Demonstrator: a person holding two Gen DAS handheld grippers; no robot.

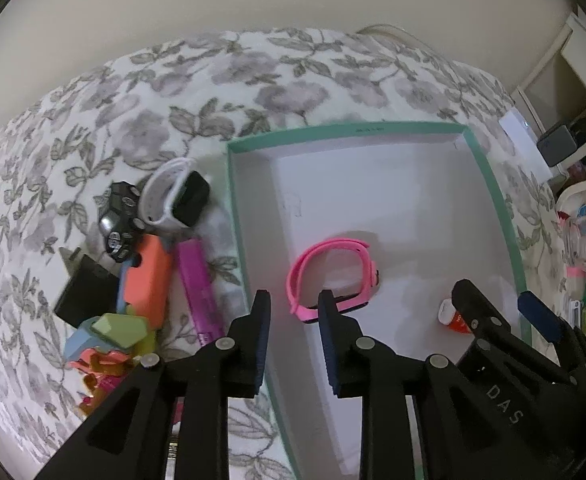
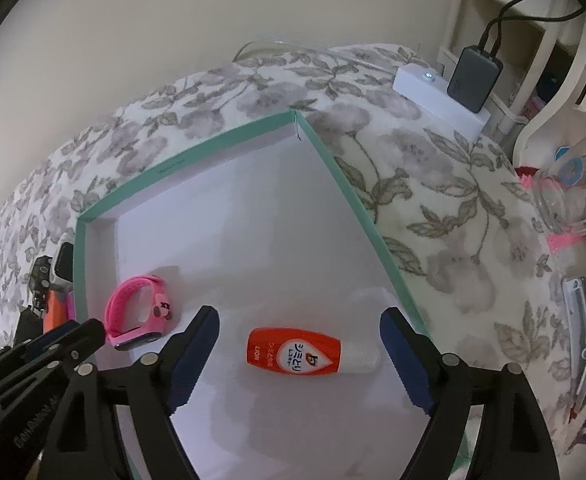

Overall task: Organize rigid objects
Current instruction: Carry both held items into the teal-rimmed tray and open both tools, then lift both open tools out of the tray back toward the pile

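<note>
Left wrist view shows the left gripper (image 1: 293, 300) with its jaws slightly apart and nothing pressed between them. Just beyond its right fingertip lies the pink watch (image 1: 333, 276) on the white floor of the box (image 1: 349, 130), so I judge it was set there and is now free. Outside the box, on the floral cloth (image 1: 253, 68), wait the other things in 1 heap: a white watch (image 1: 173, 196), a toy car (image 1: 119, 220), an orange block (image 1: 151, 280) and a purple bar (image 1: 197, 284).

Right wrist view shows the right gripper (image 2: 299, 322) with jaws wide and empty. The bottle (image 2: 305, 352) lies on its side between the 2 fingers, touching neither, near the right wall of the box. Both things rest apart, which leaves room for more.
</note>
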